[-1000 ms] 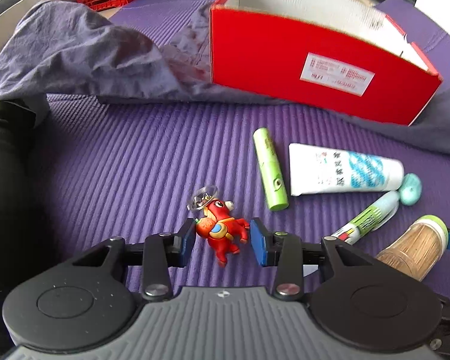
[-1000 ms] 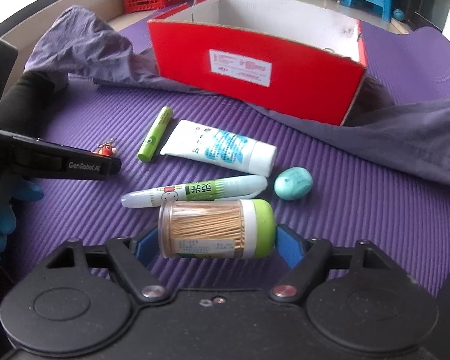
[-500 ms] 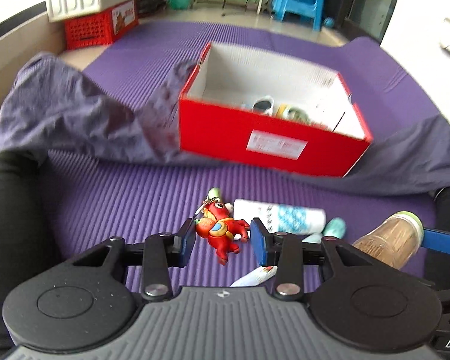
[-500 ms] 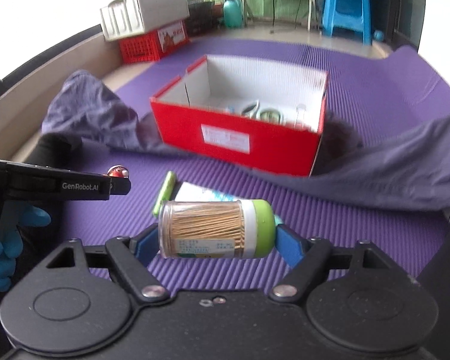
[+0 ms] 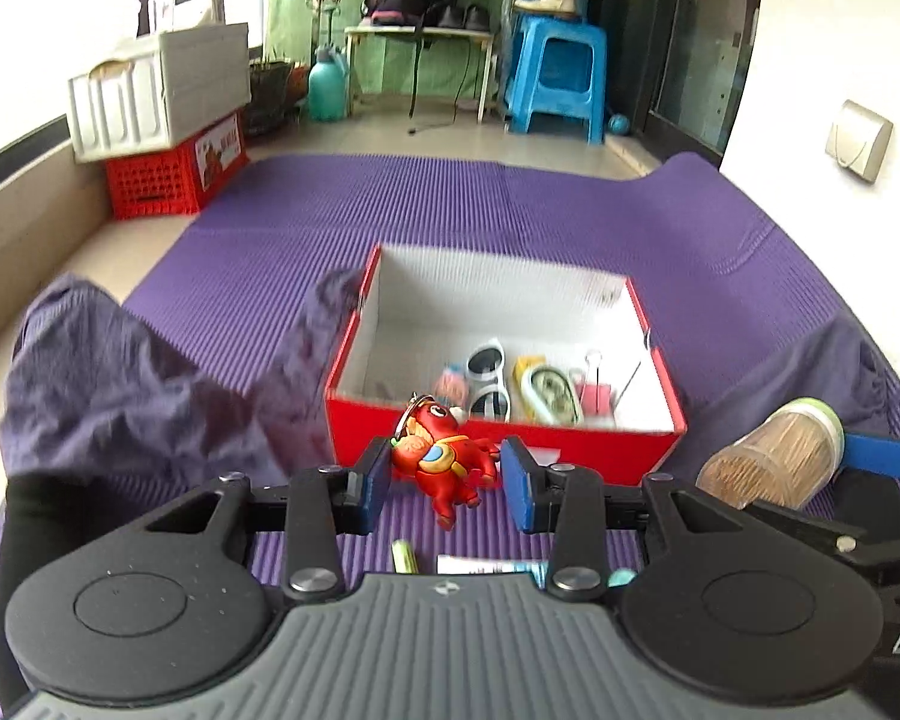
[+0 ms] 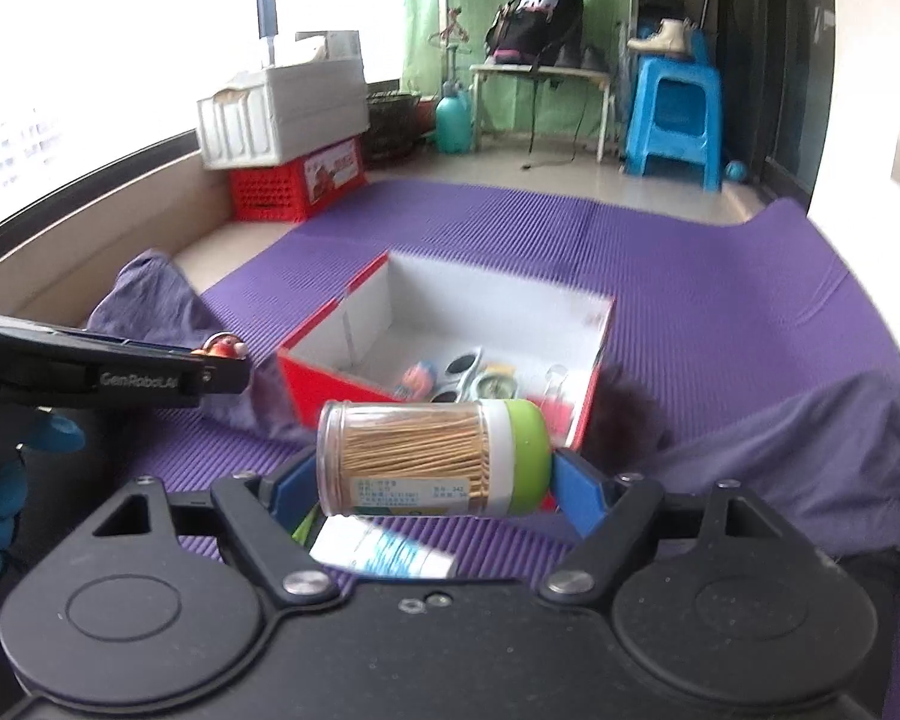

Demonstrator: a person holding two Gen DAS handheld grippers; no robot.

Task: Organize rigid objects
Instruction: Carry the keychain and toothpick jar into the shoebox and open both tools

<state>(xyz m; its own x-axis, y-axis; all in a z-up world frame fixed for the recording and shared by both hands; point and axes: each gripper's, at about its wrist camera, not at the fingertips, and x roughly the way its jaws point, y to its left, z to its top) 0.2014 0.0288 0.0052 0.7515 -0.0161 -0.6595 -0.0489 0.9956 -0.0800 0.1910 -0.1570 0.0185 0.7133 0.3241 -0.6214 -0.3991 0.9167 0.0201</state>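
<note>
"GenRobot.AI" on left gripper [image 6: 225, 363] side; toothpick jar [image 6: 432, 459] label txt too small to read.

Box contents [image 5: 510, 384] blurred; tube [image 6: 384, 552] half hidden (behind gripper body).

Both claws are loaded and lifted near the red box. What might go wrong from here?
The toothpick jar is pinched only end to end by the right claw, so it may pivot out. The red keychain figure looks lightly nipped in the left claw. The box already holds sunglasses.
</note>
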